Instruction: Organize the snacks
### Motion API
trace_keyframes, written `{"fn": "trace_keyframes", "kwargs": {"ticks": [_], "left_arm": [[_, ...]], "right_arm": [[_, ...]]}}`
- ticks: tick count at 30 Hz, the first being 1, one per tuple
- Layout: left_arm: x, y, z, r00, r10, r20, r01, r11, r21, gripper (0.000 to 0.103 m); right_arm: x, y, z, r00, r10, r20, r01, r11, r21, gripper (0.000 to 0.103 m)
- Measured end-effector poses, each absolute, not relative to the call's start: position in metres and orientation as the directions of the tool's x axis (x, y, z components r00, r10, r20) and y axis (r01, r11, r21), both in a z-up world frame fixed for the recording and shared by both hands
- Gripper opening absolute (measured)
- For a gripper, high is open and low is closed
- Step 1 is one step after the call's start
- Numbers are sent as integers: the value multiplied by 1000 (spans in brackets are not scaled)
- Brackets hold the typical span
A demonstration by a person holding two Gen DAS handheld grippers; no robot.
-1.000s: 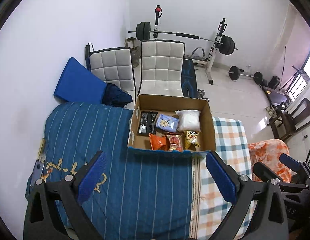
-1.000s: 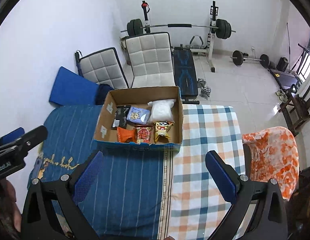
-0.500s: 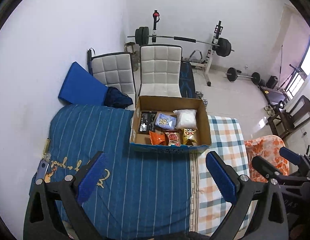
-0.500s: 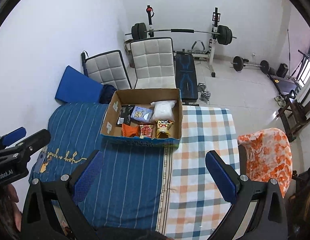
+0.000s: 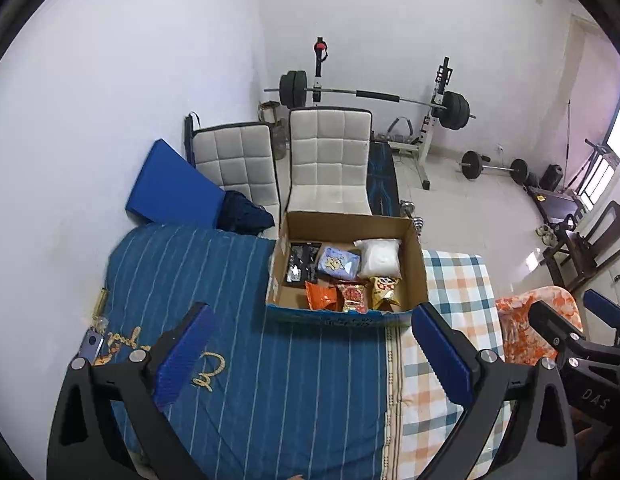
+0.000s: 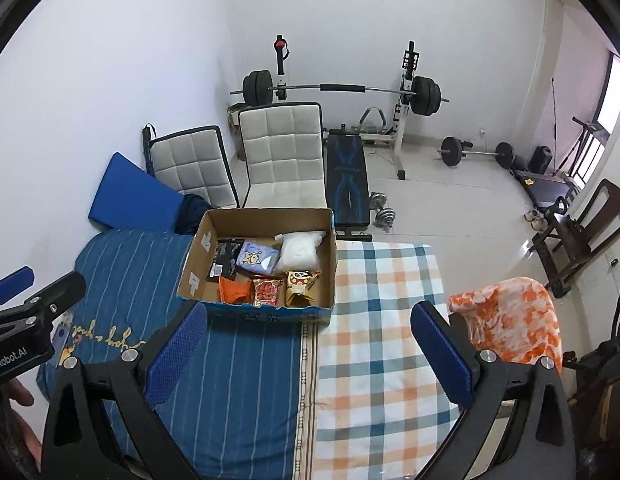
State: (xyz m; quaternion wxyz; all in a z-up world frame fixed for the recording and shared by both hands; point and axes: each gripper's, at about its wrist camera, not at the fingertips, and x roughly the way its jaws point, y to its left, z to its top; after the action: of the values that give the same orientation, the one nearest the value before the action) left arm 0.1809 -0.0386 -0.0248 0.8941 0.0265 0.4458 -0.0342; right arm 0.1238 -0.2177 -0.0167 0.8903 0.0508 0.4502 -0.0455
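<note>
Left gripper [image 5: 310, 354] spread wide, blue pads [image 5: 181, 354] far apart, nothing between them and nothing touched — hovering above the blue striped cover [image 5: 237, 360]. Right gripper [image 6: 307, 350] equally wide open, empty, held over the seam where the striped cover meets the checked cloth [image 6: 386, 320].

Cardboard box [image 5: 418, 264] sitting open on the bed's far edge, well apart from both sets of fingers. Inside, six snacks in two rows: black packet [image 5: 301, 262], pale blue packet [image 5: 337, 263] and white bag [image 5: 380, 257] at the back — orange packet [image 5: 321, 295], red packet [image 5: 353, 297] and yellow packet [image 5: 384, 291] at the front, packed close together.

Beyond the box, two white quilted chairs [image 5: 330, 160] and a barbell rack [image 5: 436, 120] against the wall. Orange patterned cloth [image 6: 510, 320] off the bed's right side.
</note>
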Motion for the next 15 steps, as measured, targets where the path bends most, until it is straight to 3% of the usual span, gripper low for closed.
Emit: {"fn": "trace_keyframes", "kwargs": {"ticks": [15], "left_arm": [[179,-41,-23,610,-24,-792,81,996,32,101]], "right_arm": [[119,-221,-5,615,-66,-786,144,989,29,103]]}}
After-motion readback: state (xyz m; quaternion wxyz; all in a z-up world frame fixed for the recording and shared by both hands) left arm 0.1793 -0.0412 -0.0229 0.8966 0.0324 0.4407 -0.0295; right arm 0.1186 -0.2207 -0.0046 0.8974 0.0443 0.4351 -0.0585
